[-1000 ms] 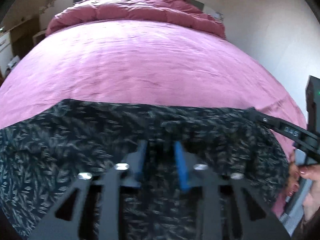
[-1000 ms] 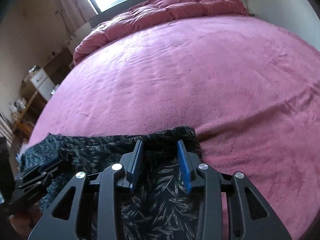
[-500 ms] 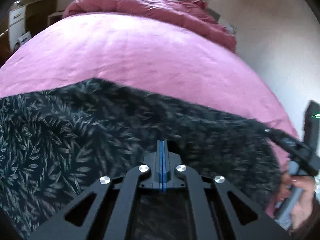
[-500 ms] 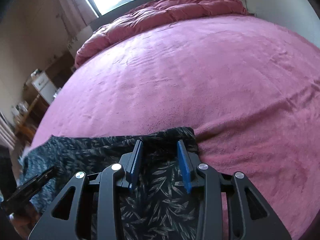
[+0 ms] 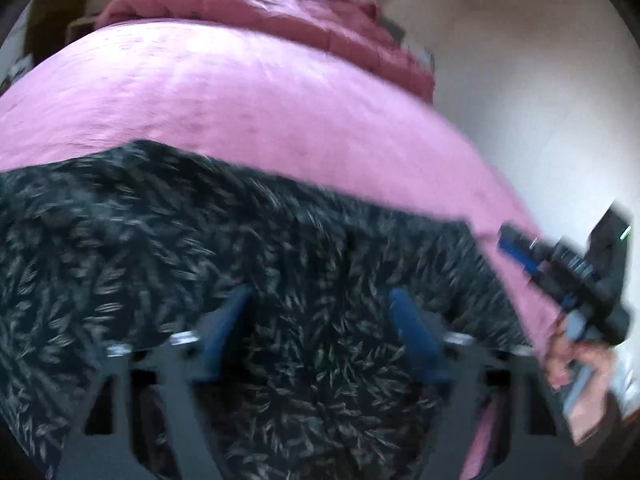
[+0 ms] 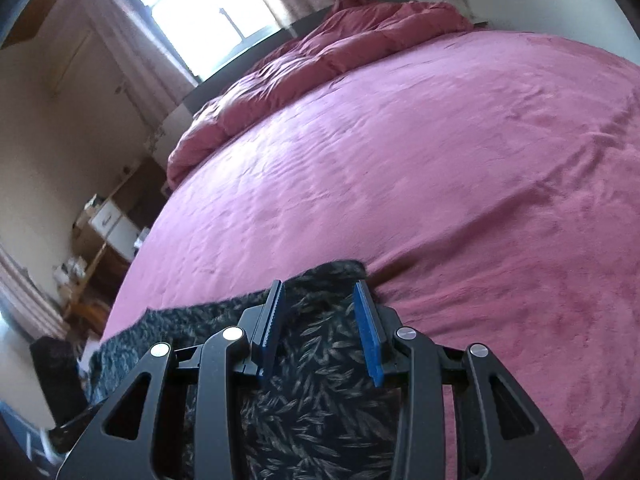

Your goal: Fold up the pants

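Left wrist view, blurred by motion: left gripper (image 5: 320, 332) at 6 o'clock, blue pads wide apart, nothing pinched between them. Pants (image 5: 248, 280), dark fabric with pale leaf print, fill the lower half from 9 o'clock across to about 4 o'clock, spread under and past the pads. Whether the fingertips touch the cloth can't be told through the smear. At 3 to 4 o'clock the right gripper (image 5: 516, 252) shows side-on, blue pad tip just beside the pants' right edge, with the person's hand (image 5: 576, 364) on its handle below. Beyond the pants, pink bedspread (image 5: 240, 100) runs up to 12 o'clock; a bunched reddish duvet (image 5: 280, 12) lies across the far end at 12 to 1 o'clock. Pale wall (image 5: 520, 60) at 2 o'clock.

Right wrist view, sharper: right gripper (image 6: 322, 320) at 6 o'clock, ridged blue pads parted with a clear gap, no cloth clamped. Pants (image 6: 320, 392) lie flat on the bed under and between the fingers, their far corner ending just past the pad tips near the centre; the fabric stretches from there to 8 o'clock toward the bed edge. Pink bedspread (image 6: 400, 168) covers the middle and right side out to 3 o'clock. Duvet (image 6: 320, 52) heaped at the head of the bed at 12 o'clock. Window (image 6: 200, 12) bright at 11 o'clock with curtains (image 6: 128, 60) either side. Small white cabinet (image 6: 112, 224) and cluttered furniture at 9 o'clock beside the bed.
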### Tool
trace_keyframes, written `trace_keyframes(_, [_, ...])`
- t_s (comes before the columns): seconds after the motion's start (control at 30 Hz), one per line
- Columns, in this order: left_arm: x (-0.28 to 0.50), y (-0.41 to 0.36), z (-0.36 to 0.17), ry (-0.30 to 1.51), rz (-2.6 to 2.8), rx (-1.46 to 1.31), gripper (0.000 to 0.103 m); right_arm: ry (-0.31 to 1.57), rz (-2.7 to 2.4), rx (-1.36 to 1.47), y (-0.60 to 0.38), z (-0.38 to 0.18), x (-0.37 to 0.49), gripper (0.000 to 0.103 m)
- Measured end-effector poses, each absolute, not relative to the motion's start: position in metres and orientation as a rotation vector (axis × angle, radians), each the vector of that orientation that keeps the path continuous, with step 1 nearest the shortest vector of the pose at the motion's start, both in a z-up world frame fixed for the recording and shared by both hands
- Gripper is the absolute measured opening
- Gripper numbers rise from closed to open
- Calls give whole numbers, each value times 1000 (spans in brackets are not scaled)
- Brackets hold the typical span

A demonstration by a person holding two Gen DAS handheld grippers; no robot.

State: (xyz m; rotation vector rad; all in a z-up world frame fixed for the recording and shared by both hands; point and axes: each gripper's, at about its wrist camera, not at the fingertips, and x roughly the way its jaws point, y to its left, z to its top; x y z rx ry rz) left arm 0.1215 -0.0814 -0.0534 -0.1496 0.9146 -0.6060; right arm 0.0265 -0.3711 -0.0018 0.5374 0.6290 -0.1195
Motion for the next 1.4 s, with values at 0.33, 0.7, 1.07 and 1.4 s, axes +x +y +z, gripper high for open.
trace_keyframes(0.33, [120, -52, -41, 957, -558, -145, 15, 783, -126, 356, -342, -20, 59, 33])
trace_keyframes(0.7, [65, 8, -55, 889, -532, -123, 41, 764, -129, 390, -343, -18, 49, 33])
trace_keyframes(1.07, [-31, 110, -36, 819, -404, -143, 67, 815, -168, 127, -294, -23, 41, 37])
trace_keyframes(1.4, [-69, 228, 4, 698, -118, -334, 83, 710, -44, 332, -313, -5, 30, 43])
